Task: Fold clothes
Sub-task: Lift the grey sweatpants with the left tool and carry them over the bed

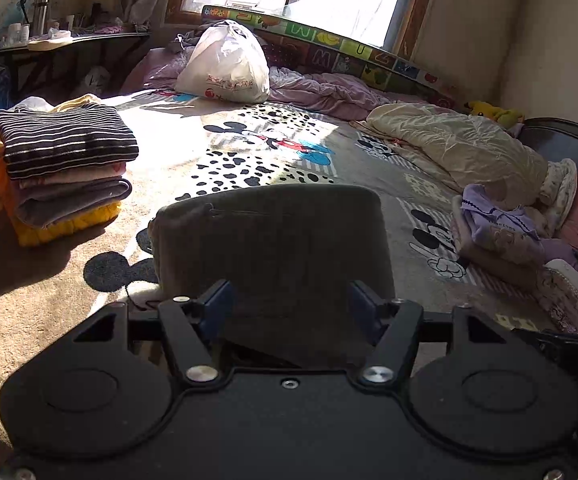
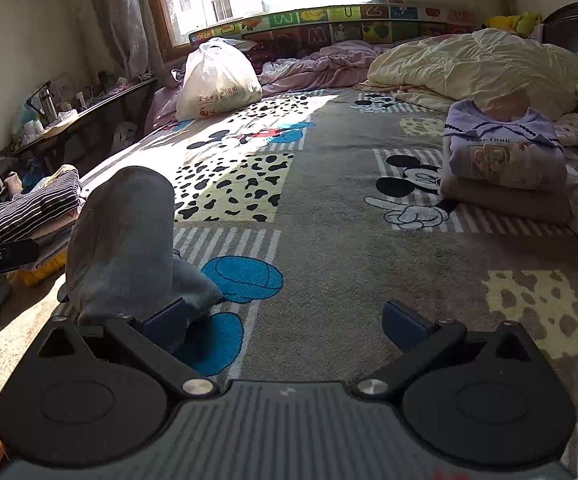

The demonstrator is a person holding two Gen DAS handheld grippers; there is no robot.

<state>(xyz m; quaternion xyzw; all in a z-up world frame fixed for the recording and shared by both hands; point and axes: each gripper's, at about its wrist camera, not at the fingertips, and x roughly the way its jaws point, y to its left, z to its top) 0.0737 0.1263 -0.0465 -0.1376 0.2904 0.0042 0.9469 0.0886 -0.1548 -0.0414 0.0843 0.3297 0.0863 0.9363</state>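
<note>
A folded grey garment (image 1: 273, 240) stands arched on the cartoon-mouse blanket (image 1: 249, 152), right in front of my left gripper (image 1: 289, 308). The left gripper's blue-padded fingers (image 1: 219, 308) are spread apart low against the cloth, which reaches past them on both sides; the pads do not pinch it. In the right wrist view the same grey garment (image 2: 121, 240) rises at the left, beside the left finger of my right gripper (image 2: 285, 320). That gripper is wide open over the blanket (image 2: 329, 208) with nothing between its fingers.
A stack of folded clothes topped by a striped one (image 1: 65, 148) (image 2: 37, 204) sits at the left. A second stack with a purple top (image 1: 497, 232) (image 2: 501, 152) sits right. A white bag (image 1: 225, 64) and cream quilt (image 1: 461, 144) lie farther back.
</note>
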